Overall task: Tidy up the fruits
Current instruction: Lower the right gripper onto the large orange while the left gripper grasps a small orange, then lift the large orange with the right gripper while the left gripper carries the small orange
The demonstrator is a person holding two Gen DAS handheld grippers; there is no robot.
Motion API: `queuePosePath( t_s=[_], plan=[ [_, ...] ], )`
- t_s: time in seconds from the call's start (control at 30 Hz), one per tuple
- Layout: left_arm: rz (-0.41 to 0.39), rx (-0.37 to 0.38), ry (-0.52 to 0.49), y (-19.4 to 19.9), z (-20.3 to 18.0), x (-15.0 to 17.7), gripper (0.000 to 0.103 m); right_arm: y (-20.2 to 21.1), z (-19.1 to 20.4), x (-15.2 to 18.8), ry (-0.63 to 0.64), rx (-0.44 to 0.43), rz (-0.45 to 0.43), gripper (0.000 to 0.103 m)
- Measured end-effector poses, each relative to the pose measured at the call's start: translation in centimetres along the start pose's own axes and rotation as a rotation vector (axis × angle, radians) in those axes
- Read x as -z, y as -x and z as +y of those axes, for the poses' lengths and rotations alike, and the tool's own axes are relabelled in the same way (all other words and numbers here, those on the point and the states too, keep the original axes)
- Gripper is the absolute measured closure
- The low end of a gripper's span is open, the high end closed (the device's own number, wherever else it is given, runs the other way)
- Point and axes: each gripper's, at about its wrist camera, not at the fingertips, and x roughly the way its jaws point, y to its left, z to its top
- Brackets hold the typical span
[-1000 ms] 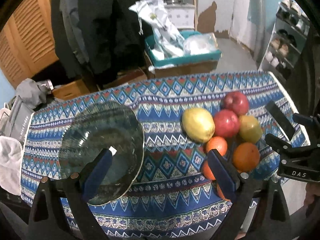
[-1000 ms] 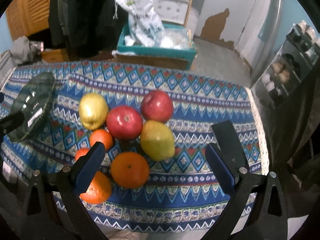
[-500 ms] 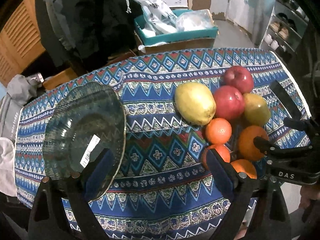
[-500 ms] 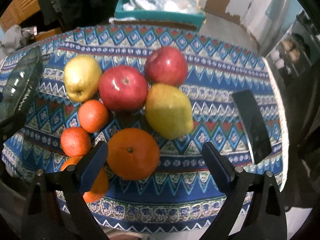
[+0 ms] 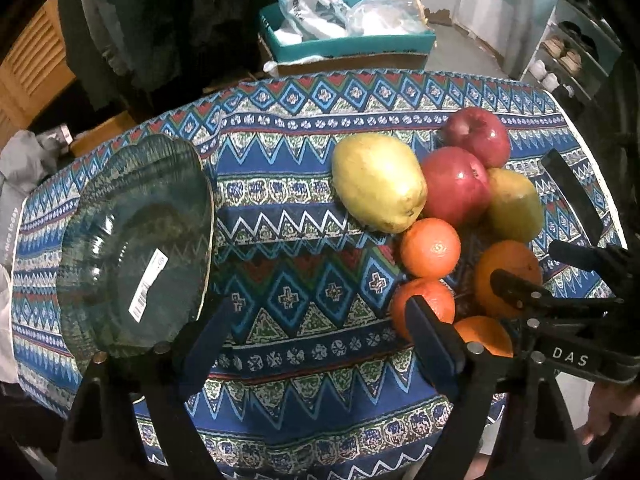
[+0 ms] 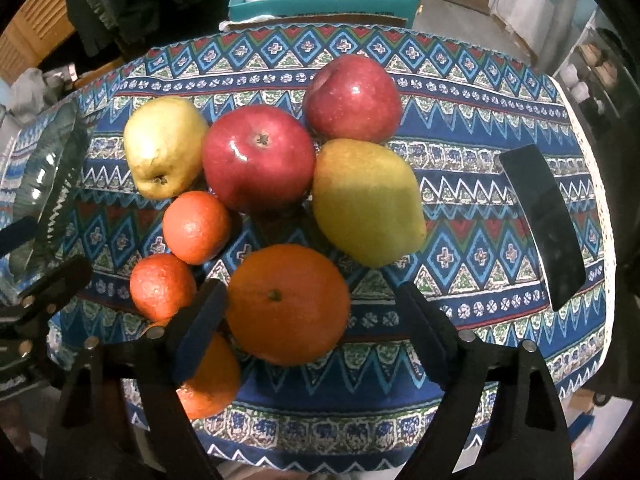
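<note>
**Both tongs hanging over the fruit pile, nothing grabbed yet**

The left tongs point(image 5: 320, 336) are hovering over bare patterned cloth on the bench point(image 5: 304, 280), jaws apart and just been narrowing, with nothing between them. The glass bowl point(image 5: 136, 240) is sitting at the left of that frame, sticker showing through, and its near rim is passing behind the left finger.

The right tongs point(image 6: 312, 324) are pointing down at the fruit cluster, jaws also apart and just been closing in. The big orange point(image 6: 286, 304) is lying between the fingers, but the pads aren't touching it.

In the right wrist view, the rest of the fruit is bunching up mid-frame: two red apples point(image 6: 258, 156), a pale yellow pear point(image 6: 164, 144) to the left, a greener pear point(image 6: 366, 200) to the right, two small mandarins point(image 6: 196, 226) lower left, and one more orange point(image 6: 212, 380) partly behind the left finger. A black phone point(image 6: 544, 220) is lying at the right edge of the cloth.
</note>
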Motion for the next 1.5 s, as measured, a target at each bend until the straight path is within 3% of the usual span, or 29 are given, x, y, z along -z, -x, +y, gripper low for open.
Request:
queuePosePath(
  t_s=[0.5, 0.6, 0.63, 0.73, 0.9, 1.07, 1.2, 1.33, 1.5],
  plan=[
    [0.043, 0.063, 0.033, -0.7, -0.3, -0.3, 0.015, -2.6, 0.4, -0.4, 0.013, -0.027, 0.082, 0.02],
    [0.043, 0.082, 0.032, -0.7, -0.7, -0.4, 0.015, -2.6, 0.4, -0.6, 0.008, -0.067, 0.08, 0.033],
    [0.043, 0.088, 0.028, -0.7, -0.9, -0.4, 0.015, -2.5, 0.3, -0.5, 0.017, -0.043, 0.083, 0.033],
    [0.049, 0.102, 0.02, -0.9, -1.4, -0.5, 0.015, -1.7, -0.3, 0.1, 0.037, 0.009, 0.058, 0.034],
    [0.08, 0.134, 0.023, -1.6, -2.2, -0.4, 0.015, 0.8, -2.7, 0.7, -0.016, 0.006, 0.005, 0.034],
    [0.106, 0.132, 0.015, -2.8, -3.0, -0.5, 0.015, 3.1, -4.2, 0.0, -0.012, 0.089, -0.066, 0.034],
    [0.139, 0.145, 0.011, -3.9, -3.5, -0.5, 0.016, 3.8, -4.7, -0.6, -0.043, 0.085, -0.081, 0.034],
    [0.161, 0.168, 0.018, -4.7, -3.7, -0.6, 0.023, 3.3, -4.8, -0.3, -0.04, 0.087, -0.076, 0.034],
    [0.208, 0.249, 0.061, -5.4, -3.3, -0.6, 0.043, 3.2, -4.1, 0.5, -0.032, 0.084, -0.074, 0.034]
  ],
)
